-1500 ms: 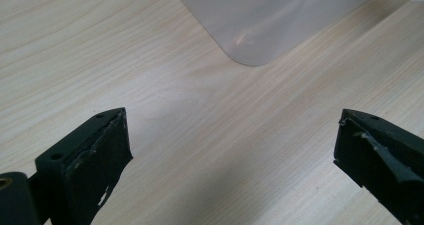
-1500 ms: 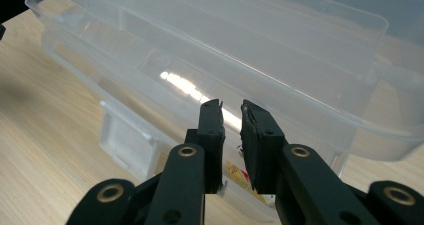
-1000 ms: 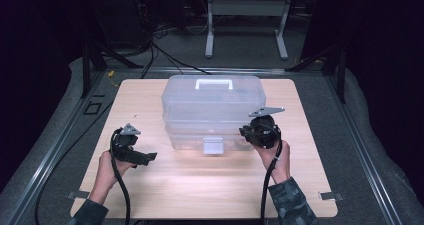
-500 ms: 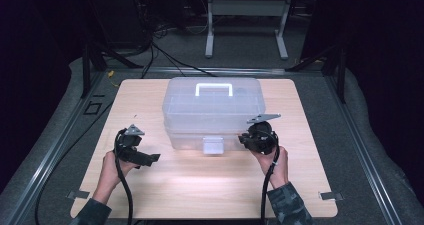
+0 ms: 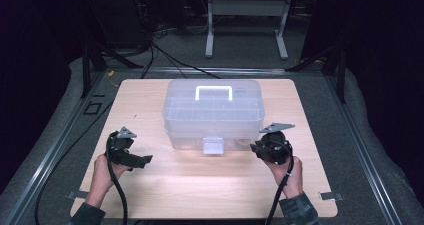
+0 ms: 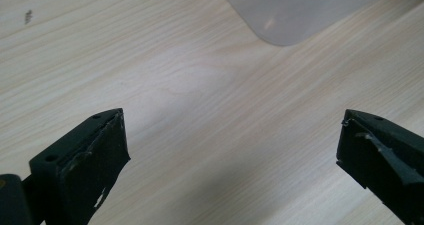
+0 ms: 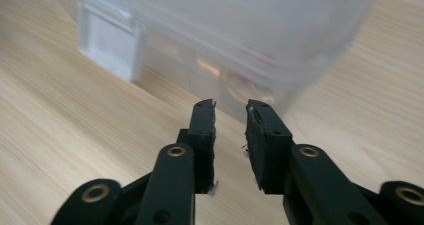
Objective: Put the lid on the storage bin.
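Observation:
A clear plastic storage box (image 5: 212, 116) with a white handle (image 5: 213, 92) and a white front latch (image 5: 212, 146) stands closed in the middle of the wooden tabletop (image 5: 200, 185). My left gripper (image 5: 142, 161) hovers low at the box's front left, wide open over bare wood (image 6: 232, 135); a corner of the box (image 6: 300, 10) lies ahead of it. My right gripper (image 5: 256, 148) sits at the box's front right corner. Its jaws have just been opening and stand a narrow gap apart (image 7: 231, 107) with nothing between them, pointing at the box wall (image 7: 240, 30) to the right of the latch (image 7: 110, 40).
The tabletop sits on a grey padded surround with metal rails (image 5: 55, 140) at both sides. Cables (image 5: 165, 55) and a white stand (image 5: 245, 20) lie on the dark floor behind. Bare wood runs along the front of the box.
My right gripper has come down and toward the table's front, to the box's front right corner, and its jaws have parted slightly. The left gripper has hardly moved.

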A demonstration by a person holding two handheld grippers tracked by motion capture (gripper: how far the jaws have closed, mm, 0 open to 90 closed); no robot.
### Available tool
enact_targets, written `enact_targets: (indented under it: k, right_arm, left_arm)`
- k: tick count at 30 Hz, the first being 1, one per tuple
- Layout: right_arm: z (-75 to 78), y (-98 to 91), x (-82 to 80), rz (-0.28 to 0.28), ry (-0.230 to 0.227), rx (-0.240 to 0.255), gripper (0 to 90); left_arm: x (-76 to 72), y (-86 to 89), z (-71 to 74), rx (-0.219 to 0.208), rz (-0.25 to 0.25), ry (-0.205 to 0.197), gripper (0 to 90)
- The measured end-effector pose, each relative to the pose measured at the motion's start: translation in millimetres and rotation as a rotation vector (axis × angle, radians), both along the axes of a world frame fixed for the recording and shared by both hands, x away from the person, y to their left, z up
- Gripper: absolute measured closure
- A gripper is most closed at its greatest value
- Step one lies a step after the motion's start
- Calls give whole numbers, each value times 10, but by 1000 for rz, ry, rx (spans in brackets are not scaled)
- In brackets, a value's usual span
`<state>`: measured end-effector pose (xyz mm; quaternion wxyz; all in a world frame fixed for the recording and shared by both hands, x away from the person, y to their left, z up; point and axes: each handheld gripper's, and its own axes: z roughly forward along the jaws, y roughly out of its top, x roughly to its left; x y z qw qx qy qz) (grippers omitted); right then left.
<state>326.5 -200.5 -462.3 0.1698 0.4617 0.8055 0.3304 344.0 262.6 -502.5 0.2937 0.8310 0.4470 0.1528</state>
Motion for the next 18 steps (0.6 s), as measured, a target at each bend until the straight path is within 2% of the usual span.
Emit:
enact_targets:
  k: [3,7,11,14,18]
  right_arm:
    - [-58,-166,-65,-38,16,-14,629]
    - [-153,-402,-151,-82,40,-19,443]
    - [-278,-611,-205,-124,64,-15,278]
    - [-366,-716,-223,-161,74,-34,179]
    - [-498,-813,-230,-189,85,-39,140]
  left_arm:
    - [-65,47,9,11,17,-10,1]
    - [-136,111,-10,32,43,-13,1]
    - [-184,183,-86,39,71,-4,1]
    - [-214,229,-165,41,91,1,0]
    - [-259,283,-259,42,115,3,0]
